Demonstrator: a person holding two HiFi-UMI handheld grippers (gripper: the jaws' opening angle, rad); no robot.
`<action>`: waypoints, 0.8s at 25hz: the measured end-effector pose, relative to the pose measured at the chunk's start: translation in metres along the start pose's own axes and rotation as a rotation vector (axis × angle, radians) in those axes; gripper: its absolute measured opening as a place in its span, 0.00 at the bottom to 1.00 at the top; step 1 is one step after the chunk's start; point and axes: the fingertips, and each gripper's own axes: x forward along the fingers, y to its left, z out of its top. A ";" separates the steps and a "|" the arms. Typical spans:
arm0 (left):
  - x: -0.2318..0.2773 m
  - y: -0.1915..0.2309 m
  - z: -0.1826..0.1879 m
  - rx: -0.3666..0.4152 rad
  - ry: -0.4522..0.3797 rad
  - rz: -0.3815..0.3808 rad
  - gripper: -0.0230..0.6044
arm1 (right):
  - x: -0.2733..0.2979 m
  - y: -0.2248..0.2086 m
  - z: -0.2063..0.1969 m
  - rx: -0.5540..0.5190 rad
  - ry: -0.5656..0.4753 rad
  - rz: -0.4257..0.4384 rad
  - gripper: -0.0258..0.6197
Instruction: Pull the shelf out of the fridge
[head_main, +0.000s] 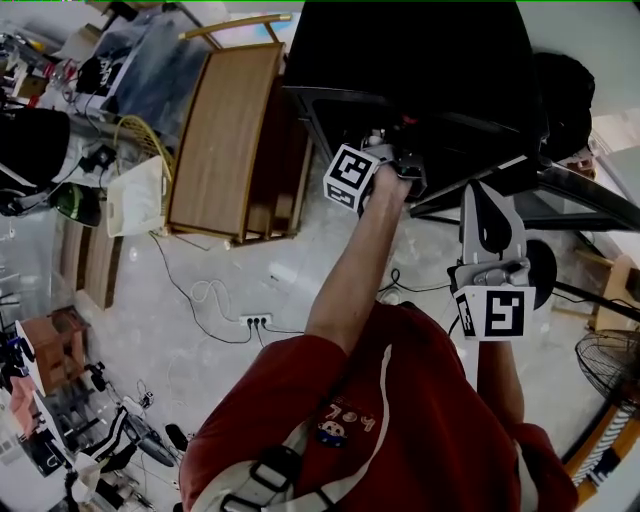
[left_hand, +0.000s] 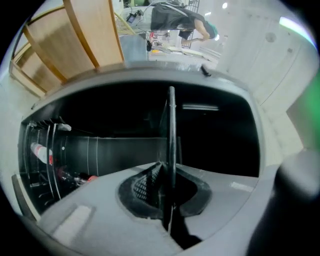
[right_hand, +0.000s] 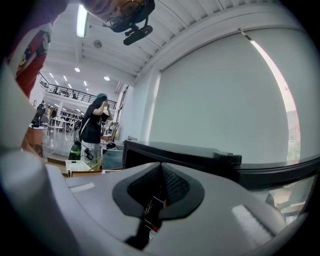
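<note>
The black fridge stands open at the top of the head view. My left gripper reaches into it at the end of an outstretched arm. In the left gripper view the shelf shows edge-on as a thin dark plate running up from the jaws, and the left gripper is shut on its front edge. Bottles sit in the dark interior at the left. My right gripper hangs back beside the fridge, apart from it. In its own view the right gripper is shut with nothing held, looking over the fridge's black top.
A wooden cabinet stands left of the fridge, with a white basket beside it. A power strip and cables lie on the floor. A floor fan is at the right. A person stands far off.
</note>
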 end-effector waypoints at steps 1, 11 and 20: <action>-0.005 -0.001 0.000 -0.003 -0.001 -0.001 0.06 | -0.002 0.002 0.000 0.000 -0.002 0.004 0.04; -0.058 -0.010 -0.002 -0.044 -0.025 -0.020 0.06 | -0.033 0.012 0.004 0.005 -0.030 0.033 0.04; -0.113 -0.019 -0.003 -0.032 -0.030 -0.040 0.07 | -0.068 0.023 0.005 0.019 -0.063 0.060 0.04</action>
